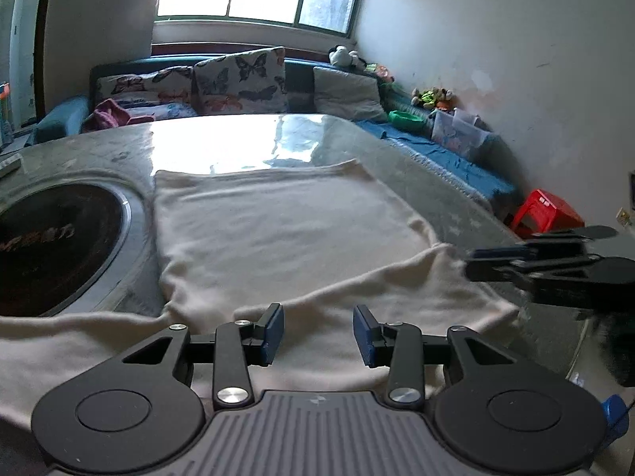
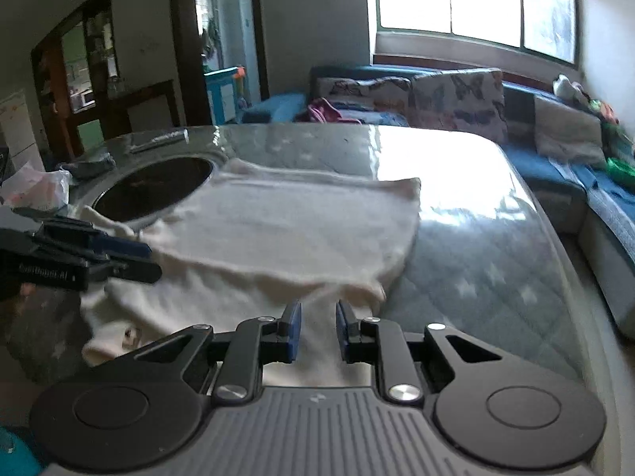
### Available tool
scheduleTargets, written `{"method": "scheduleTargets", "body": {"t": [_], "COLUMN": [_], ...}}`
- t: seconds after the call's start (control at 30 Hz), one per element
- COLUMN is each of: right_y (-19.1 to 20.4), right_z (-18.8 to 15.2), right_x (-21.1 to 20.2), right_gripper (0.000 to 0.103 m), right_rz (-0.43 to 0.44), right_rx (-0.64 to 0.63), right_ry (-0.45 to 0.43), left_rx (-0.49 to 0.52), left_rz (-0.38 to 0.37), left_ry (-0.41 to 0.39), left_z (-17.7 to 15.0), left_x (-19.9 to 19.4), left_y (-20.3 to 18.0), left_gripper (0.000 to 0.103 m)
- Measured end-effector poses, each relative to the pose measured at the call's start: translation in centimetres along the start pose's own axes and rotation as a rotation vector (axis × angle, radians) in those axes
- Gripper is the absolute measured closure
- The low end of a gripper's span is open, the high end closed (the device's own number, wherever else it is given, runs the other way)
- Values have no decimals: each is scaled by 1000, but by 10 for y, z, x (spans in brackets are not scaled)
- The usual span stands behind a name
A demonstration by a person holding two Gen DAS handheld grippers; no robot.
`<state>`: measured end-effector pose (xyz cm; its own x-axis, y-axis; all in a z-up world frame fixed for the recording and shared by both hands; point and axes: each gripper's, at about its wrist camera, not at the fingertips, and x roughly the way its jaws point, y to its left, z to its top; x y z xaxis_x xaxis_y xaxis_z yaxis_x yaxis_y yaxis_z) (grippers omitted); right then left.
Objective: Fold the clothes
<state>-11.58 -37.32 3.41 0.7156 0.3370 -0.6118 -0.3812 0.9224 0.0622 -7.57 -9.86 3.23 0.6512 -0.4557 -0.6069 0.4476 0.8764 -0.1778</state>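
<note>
A cream garment (image 1: pixel 285 234) lies spread on the glass-topped table (image 1: pixel 222 142), its near part folded over. My left gripper (image 1: pixel 318 333) is open and empty just above the garment's near edge. My right gripper (image 2: pixel 318 331) is open and empty over the garment (image 2: pixel 301 234) near its right corner. The right gripper also shows at the right of the left wrist view (image 1: pixel 476 263), beside the folded corner. The left gripper shows at the left of the right wrist view (image 2: pixel 147 261), over the garment's left side.
A round dark inset burner (image 1: pixel 51 246) sits in the table to the left of the garment. A sofa with butterfly cushions (image 1: pixel 238 79) runs behind the table. A red plastic stool (image 1: pixel 547 210) stands on the floor at the right. A plastic bag (image 2: pixel 35 190) lies at the table's far left.
</note>
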Motion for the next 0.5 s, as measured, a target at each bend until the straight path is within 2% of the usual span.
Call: {"method": "scheduleTargets", "body": {"t": [0.1,0.27,0.37,0.5], "right_y": [0,-5,-3,5], "right_z": [8,6,7,11], "right_x": [17,39,36,29], "right_gripper": [85,85,84,81], "right_rz": [1,-25,-22,2], "right_rx": [-7,-2,-12,-29], "right_ry": [12,62,51,35], "left_rx": [10,-29,-50,-83], "left_rz": [10,36,33,87], "left_ry": [0,40,28,6], "left_z": [3,-1,-3,-7], "left_x": [8,19,10,-7], "left_y": [-2,10,16,26], "left_gripper": [62,62,63,63]}}
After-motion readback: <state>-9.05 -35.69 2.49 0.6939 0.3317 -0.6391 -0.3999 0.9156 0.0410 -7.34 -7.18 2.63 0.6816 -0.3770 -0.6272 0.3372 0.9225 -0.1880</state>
